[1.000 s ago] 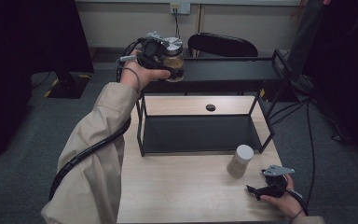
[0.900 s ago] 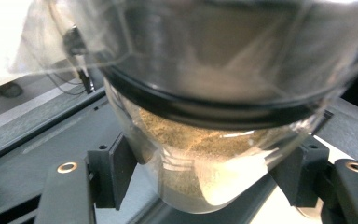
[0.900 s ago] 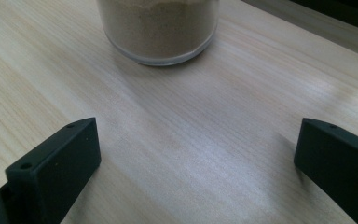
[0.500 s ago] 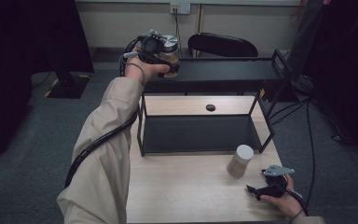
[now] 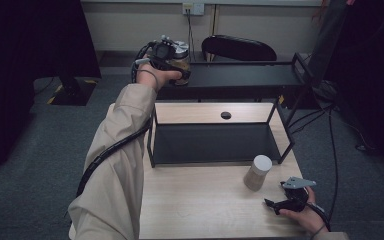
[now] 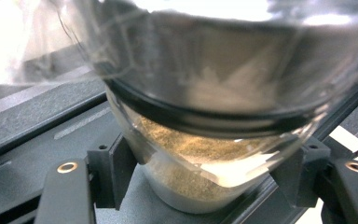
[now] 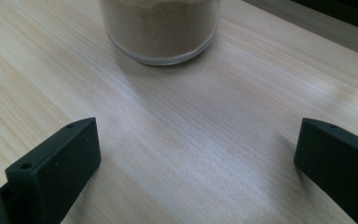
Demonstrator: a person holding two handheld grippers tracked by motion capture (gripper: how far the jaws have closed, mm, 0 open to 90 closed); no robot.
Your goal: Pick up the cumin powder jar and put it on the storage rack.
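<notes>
A: Two jars seen from above?
B: Yes. Left hand-held gripper (image 5: 180,67) clamps a powder jar (image 5: 182,64) at the black shelf (image 5: 240,76); another jar (image 5: 258,172) stands on the desk (image 5: 200,200).
A: Gripper views?
B: Left: jar (image 6: 205,140) pinched. Right hand-held gripper (image 7: 191,163) wide apart, desk jar (image 7: 161,28) ahead.

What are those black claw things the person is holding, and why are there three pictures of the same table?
The claws are hand-held grippers: tongs with two black jaws and a small camera riding on each. One picture comes from a camera high above the wooden table. The other two come from those little cameras.

The left gripper is shut on a glass jar with sandy powder inside, holding it at the top shelf of a black metal rack. Up close, you see the jar squeezed between the two jaws.

The right gripper rests low over the table with its jaws open and nothing in them. A second jar with a white lid stands on the table just in front of it.
</notes>
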